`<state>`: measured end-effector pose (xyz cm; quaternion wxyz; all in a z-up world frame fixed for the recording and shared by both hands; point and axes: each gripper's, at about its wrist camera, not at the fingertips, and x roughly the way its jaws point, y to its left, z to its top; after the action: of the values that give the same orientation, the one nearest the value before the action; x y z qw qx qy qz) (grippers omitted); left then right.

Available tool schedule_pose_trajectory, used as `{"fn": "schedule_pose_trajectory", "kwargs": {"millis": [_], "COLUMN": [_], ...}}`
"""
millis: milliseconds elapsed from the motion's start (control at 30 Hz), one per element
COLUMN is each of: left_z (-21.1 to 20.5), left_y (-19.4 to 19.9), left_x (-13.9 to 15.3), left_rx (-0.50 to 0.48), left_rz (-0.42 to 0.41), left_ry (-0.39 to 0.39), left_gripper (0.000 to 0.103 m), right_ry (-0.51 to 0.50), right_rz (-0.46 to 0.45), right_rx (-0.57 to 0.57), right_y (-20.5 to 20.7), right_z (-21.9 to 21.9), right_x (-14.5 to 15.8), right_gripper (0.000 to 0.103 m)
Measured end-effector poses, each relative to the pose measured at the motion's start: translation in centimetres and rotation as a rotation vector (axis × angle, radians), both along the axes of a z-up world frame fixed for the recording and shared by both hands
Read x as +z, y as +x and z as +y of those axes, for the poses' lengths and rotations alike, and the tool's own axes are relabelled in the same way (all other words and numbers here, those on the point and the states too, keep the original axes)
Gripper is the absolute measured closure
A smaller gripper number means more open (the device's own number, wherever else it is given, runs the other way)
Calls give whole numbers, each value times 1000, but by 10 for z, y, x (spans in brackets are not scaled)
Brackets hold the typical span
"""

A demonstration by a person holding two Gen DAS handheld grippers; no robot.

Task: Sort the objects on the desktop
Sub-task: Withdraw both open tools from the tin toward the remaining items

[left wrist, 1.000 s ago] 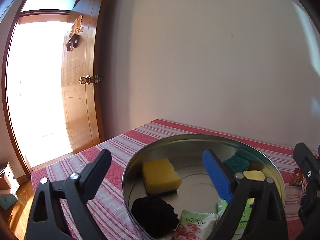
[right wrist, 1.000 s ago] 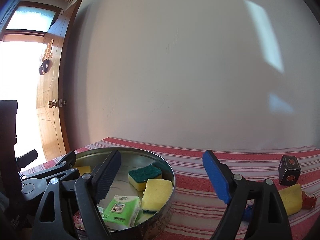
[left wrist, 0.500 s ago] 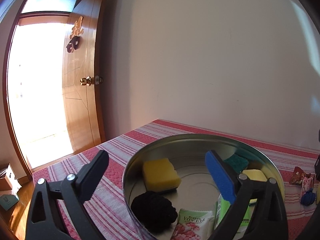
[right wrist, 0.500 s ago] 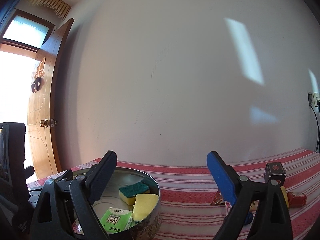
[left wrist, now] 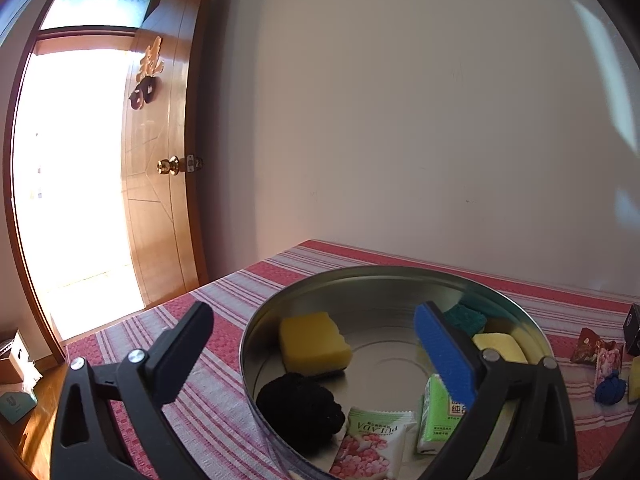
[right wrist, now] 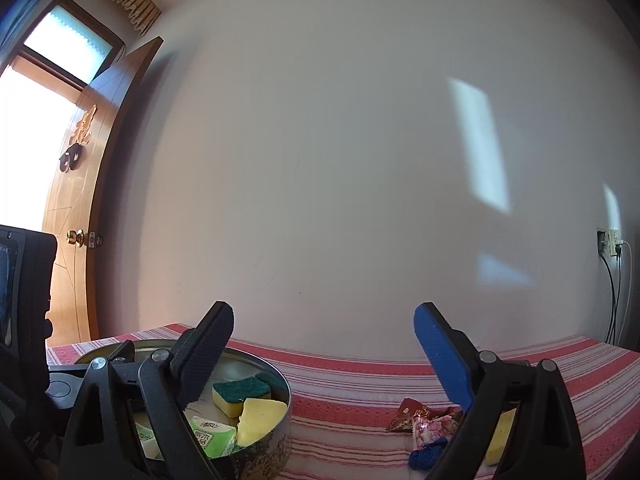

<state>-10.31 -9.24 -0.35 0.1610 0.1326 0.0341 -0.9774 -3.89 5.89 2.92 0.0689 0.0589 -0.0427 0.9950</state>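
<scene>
A round metal tin (left wrist: 360, 280) stands on the red striped tablecloth (left wrist: 224, 304). It holds yellow sponges (left wrist: 314, 342), a green-topped sponge (left wrist: 466, 318), a black yarn ball (left wrist: 300, 404), a pink tissue pack (left wrist: 370, 446) and a green tissue pack (left wrist: 438, 410). My left gripper (left wrist: 314, 330) is open and empty above the tin's near left rim. My right gripper (right wrist: 324, 328) is open and empty, raised to the right of the tin (right wrist: 276, 416). Red snack packets (right wrist: 428, 420), a blue yarn ball (right wrist: 426, 456) and a yellow sponge (right wrist: 500, 436) lie under it.
A white wall (left wrist: 400, 120) runs behind the table. An open wooden door (left wrist: 160, 184) is at the left, past the table's left edge. A small black box (left wrist: 632, 328) stands at the right. A wall socket with cables (right wrist: 612, 248) is at the far right.
My right gripper has risen and swung right, away from the tin, to over the loose items. My left gripper has barely moved and the right gripper has left its view.
</scene>
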Motion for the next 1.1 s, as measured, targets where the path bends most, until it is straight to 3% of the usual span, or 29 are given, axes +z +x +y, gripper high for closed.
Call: {"fn": "schedule_pose_trajectory", "kwargs": {"millis": [267,1100], "left_z": [10,82], "left_y": [15,25], "left_x": [2,4], "left_rx": [-35,-212], "left_rz": [31,22], "left_ry": [1,-42], "left_gripper": [1,1], "right_ry": [103,46], "right_rz": [18,37], "right_rx": [-35,-233], "right_y": [15,50], "right_z": [12,121], "right_x": [-1,1], "right_gripper": [9,8]}}
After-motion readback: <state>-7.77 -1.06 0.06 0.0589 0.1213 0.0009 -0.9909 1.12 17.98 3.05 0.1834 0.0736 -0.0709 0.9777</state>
